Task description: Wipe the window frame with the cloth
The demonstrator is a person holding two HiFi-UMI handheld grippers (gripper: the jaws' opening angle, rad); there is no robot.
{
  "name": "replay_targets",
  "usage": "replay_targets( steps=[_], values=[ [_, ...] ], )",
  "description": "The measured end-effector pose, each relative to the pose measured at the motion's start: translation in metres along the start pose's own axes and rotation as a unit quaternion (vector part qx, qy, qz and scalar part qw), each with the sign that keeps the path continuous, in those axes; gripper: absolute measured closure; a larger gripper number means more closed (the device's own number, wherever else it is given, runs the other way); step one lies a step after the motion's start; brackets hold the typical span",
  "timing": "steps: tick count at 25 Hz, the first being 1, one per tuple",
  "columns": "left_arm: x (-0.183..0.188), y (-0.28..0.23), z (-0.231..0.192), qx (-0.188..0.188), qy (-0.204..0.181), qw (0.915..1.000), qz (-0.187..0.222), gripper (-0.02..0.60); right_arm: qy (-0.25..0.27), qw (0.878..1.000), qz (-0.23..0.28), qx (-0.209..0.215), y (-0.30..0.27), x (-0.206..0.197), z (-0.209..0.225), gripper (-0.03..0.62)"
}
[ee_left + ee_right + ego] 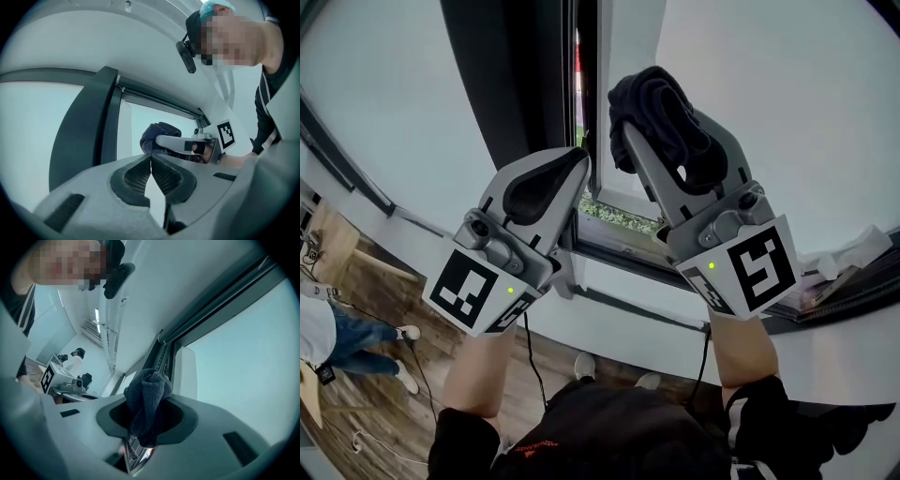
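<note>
While the right tool (666,131) is clamped on the dark cloth (661,98), which bunches out past its tips, the left tool (572,167) beside it is closed, its pads (138,177) meeting at the tips with nothing between them. Both are raised toward the dark window frame (520,84). The cloth sits just right of the narrow open gap in the window frame, and whether it touches cannot be told. The left tool's tip lies just beside the upright. At the head view's lower left, another person (342,333) stands on a wooden floor (422,375)
</note>
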State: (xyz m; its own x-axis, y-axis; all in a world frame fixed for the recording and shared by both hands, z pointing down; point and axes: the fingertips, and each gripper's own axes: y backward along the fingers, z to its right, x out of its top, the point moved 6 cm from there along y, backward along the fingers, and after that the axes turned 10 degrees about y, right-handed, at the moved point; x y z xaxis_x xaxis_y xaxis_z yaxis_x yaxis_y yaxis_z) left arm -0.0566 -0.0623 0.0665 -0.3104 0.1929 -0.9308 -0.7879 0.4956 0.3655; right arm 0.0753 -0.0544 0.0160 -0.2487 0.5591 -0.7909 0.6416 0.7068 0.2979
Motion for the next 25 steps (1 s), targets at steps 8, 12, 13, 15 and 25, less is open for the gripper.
replay_targets(
  steps=[8,12,13,15,25],
  values=[
    [0.014,0.013,-0.012,0.01,-0.016,0.9997,0.017,0.56,0.022,0.999,0.025,0.02,-0.032,0.021,-0.007,0.484],
    [0.018,0.023,-0.022,0.014,-0.015,0.9996,0.019,0.56,0.035,0.998,0.037,0.021,-0.054,0.032,-0.011,0.484],
    [0.017,0.024,-0.023,0.015,-0.014,0.9996,0.019,0.561,0.037,0.998,0.039,0.021,-0.058,0.033,-0.011,0.484],
    [0.015,0.024,-0.025,0.017,-0.012,0.9996,0.019,0.561,0.04,0.998,0.041,0.021,-0.064,0.033,-0.01,0.484],
    [-0.003,0.039,-0.039,0.031,0.002,0.9994,0.016,0.561,0.053,0.997,0.042,0.019,-0.077,0.023,-0.024,0.485]
  ],
)
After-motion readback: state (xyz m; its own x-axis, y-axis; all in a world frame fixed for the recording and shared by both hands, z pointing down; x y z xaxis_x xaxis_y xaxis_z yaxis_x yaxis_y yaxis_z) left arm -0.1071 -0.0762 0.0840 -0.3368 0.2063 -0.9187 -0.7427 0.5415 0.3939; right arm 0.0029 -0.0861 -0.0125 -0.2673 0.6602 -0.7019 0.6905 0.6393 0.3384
